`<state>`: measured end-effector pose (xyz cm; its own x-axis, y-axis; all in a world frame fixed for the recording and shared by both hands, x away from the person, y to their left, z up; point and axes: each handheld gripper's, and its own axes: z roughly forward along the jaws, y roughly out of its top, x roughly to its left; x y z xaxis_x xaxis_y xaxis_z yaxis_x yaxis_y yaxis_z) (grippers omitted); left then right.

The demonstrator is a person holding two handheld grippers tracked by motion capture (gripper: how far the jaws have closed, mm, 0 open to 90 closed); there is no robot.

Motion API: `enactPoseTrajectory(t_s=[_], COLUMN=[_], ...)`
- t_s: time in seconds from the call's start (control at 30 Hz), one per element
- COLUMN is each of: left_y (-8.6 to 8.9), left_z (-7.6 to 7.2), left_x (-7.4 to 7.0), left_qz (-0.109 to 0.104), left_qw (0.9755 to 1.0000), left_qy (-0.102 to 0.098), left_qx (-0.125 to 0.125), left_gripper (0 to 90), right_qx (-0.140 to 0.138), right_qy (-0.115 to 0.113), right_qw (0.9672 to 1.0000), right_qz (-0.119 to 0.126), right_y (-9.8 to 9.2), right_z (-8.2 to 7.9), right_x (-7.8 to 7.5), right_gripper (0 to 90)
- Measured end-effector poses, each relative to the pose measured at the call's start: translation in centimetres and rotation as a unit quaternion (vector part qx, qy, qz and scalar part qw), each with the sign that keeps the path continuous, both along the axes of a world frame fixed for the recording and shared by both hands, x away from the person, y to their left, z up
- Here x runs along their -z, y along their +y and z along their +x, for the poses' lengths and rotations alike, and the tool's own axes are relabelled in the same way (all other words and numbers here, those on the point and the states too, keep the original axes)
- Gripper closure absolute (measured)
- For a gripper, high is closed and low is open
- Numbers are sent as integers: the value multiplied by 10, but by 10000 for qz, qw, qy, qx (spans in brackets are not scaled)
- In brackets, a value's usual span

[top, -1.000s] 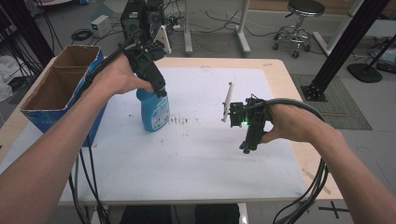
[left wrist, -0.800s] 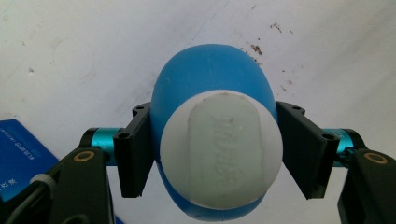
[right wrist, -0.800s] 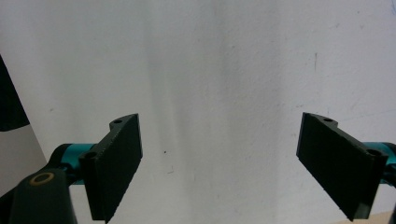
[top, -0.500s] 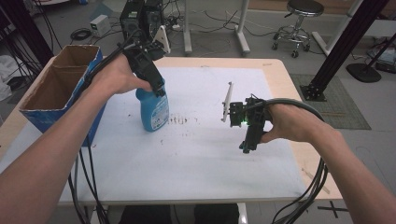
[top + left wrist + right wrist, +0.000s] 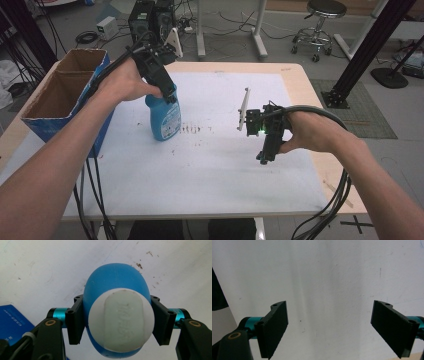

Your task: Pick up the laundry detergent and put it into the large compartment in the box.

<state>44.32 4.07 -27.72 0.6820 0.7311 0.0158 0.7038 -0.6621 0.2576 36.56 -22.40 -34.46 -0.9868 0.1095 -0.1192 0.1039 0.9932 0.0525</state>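
Left gripper [image 5: 113, 321] clamped on upright blue bottle [image 5: 117, 315], jaws just closed. Right gripper [image 5: 329, 330] jaws apart above bare worktop [image 5: 210, 165].

bottle [image 5: 164, 116] – blue, white cap [image 5: 121, 319] | box [image 5: 65, 95] – blue outside, brown inside | table sheet [image 5: 210, 170] – white, brown specks

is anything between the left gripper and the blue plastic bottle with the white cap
Nothing visible. The left gripper has just been closing, and its jaws now press both sides of the blue plastic bottle just below its white cap, with no gap and nothing wedged between.
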Motion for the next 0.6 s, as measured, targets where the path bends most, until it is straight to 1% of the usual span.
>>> enactPoseTrajectory(t_s=[0.2, 0.23, 0.27, 0.3, 0.37, 0.43, 0.47, 0.5, 0.6], left_y=[1, 1, 1, 1, 1, 3, 3, 3, 6], left_z=[1, 1, 1, 1, 0, 1, 1, 1, 1], left_x=[0, -2, -2, -3, -4, -10, -10, -12, -21], left_qz=[18, 38, 20, 59, 33, 30, 30, -19, 12], left_qw=[10000, 10000, 10000, 10000, 10000, 9999, 9999, 10000, 10000], left_qy=[-1, -8, -30, -25, -45, -14, -14, -24, -30], left_qx=[13, 54, 32, 76, 63, 104, 104, 68, 90], left_gripper=[380, 380, 380, 380, 380, 380, 380, 380, 380], right_qx=[45, 48, 49, 51, 47, 33, 58, 58, 58], right_qy=[1, -1, -10, 1, -3, 9, 16, 16, 16], right_qw=[10000, 10000, 10000, 10000, 10000, 10000, 10000, 10000, 10000], right_qz=[22, 22, 26, 24, 25, 16, 7, 7, 5], right_y=[-2, -2, -2, -2, -1, 0, 0, 0, 1], right_z=[-1, -1, -1, -1, 0, 1, 0, 0, 0], right_x=[-1, -1, -1, -1, -1, 0, 0, 0, 0], right_gripper=[135, 135, 135, 135, 135, 135, 135, 135, 135])
